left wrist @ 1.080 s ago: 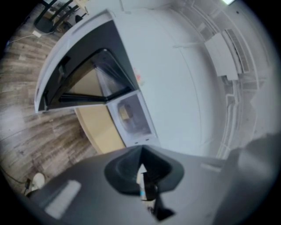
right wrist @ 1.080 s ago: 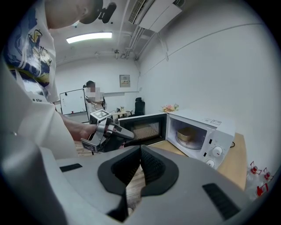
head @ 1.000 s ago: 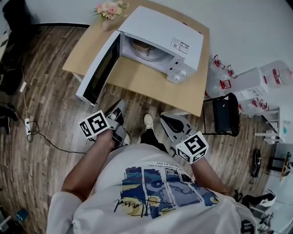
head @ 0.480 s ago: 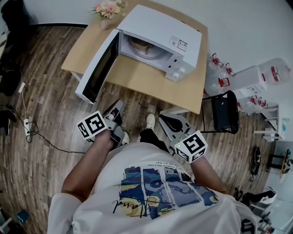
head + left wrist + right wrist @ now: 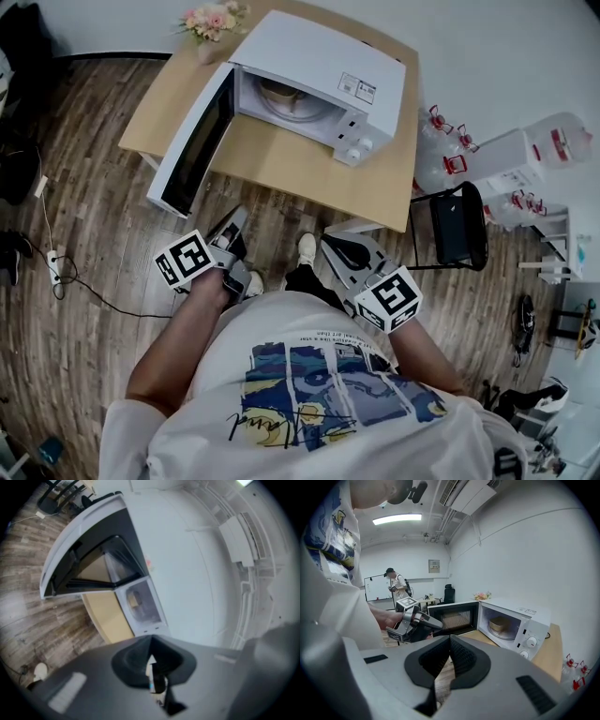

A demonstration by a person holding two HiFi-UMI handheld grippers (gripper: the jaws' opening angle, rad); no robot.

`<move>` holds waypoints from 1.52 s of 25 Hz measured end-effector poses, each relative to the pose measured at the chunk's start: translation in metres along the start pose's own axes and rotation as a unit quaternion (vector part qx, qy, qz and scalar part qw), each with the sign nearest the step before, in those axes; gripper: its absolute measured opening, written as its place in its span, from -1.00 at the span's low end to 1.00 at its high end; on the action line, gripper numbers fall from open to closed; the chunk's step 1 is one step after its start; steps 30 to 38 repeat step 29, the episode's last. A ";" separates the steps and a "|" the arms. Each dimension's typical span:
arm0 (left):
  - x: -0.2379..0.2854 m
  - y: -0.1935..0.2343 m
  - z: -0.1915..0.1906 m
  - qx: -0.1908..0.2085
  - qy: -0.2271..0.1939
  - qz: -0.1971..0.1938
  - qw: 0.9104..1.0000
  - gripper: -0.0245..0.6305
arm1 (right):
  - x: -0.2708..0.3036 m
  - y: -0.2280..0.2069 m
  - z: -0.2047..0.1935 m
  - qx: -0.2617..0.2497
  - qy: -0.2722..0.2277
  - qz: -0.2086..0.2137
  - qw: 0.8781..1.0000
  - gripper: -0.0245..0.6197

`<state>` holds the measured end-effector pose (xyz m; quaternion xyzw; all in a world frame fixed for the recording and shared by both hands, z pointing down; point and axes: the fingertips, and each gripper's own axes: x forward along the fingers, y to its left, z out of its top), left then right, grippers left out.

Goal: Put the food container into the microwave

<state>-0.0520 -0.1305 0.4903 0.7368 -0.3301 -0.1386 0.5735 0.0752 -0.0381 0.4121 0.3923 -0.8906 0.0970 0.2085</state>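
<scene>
The microwave (image 5: 319, 56) stands on the wooden surface (image 5: 281, 159), and its door (image 5: 192, 141) is swung fully open to the left. The food container (image 5: 279, 94), a tan round one, is inside the microwave, on the glass plate in the cavity. In the right gripper view it shows clearly through the open front, to the left of the two knobs.

Both grippers are held low and near the person's body, well apart from the surface and above the wooden floor. The left gripper (image 5: 234, 225) has its jaws closed against each other; in its own view only a thin slit remains between them, and nothing is gripped there. This gripper points toward the open door. The right gripper (image 5: 336, 248) also has its jaws pressed together and it is empty; a narrow strip of floor shows through the gap below the tips.

A small vase of flowers (image 5: 211, 19) stands at the far left corner of the surface. A black chair (image 5: 457, 228) stands on the right, just beside the surface.
</scene>
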 end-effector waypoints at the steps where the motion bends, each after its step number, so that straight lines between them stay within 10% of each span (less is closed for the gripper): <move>1: 0.002 0.000 0.000 0.000 0.000 0.001 1.000 -0.90 | 0.000 -0.002 0.000 0.000 -0.001 0.000 1.000 -0.90; 38: 0.115 -0.001 0.023 -0.003 -0.031 0.056 0.998 -0.90 | 0.028 -0.140 0.011 -0.004 -0.019 0.057 0.998 -0.90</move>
